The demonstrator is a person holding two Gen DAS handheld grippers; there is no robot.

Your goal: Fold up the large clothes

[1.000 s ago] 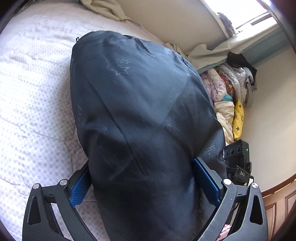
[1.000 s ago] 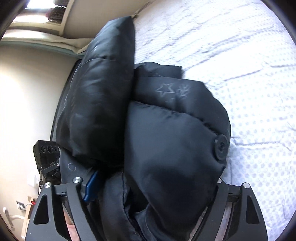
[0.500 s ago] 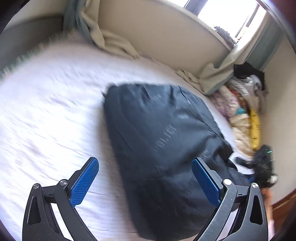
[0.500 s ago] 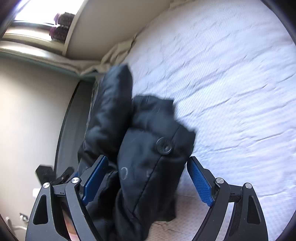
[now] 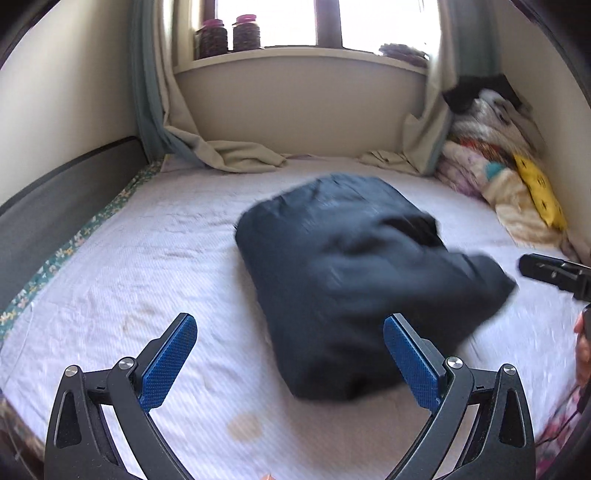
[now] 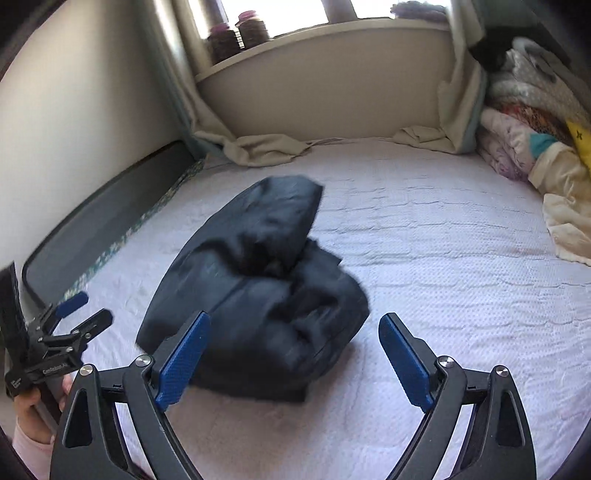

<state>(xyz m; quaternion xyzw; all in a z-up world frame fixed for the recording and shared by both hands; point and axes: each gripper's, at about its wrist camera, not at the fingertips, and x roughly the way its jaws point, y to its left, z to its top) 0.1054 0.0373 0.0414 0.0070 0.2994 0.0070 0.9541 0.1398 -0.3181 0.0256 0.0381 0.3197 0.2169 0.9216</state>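
Observation:
A dark navy puffer jacket [image 5: 354, 280], folded into a thick bundle, lies on the white quilted bed [image 5: 140, 258]. My left gripper [image 5: 290, 325] hangs open above the bed just short of the bundle's near edge, and its blue pads [image 5: 170, 354] touch nothing. The right wrist view has the jacket [image 6: 258, 302] lying loose with one flap lifted. My right gripper [image 6: 295, 319] is raised in front of it. Its jaws are opening and the pads [image 6: 404, 358] stand clear of the cloth. Each gripper also shows at the edge of the other's view: the right gripper [image 5: 550, 273], the left gripper [image 6: 70, 325].
A heap of folded bedding and clothes [image 5: 495, 177] is stacked against the right wall. Beige curtains [image 5: 229, 155] drape onto the far end of the bed under a windowsill with two jars [image 5: 229, 35]. A dark bed rail [image 5: 55, 199] runs along the left wall.
Both grippers have let go of the jacket and drawn back and upward from it. The bundle now lies free on the bed, farther from both cameras.

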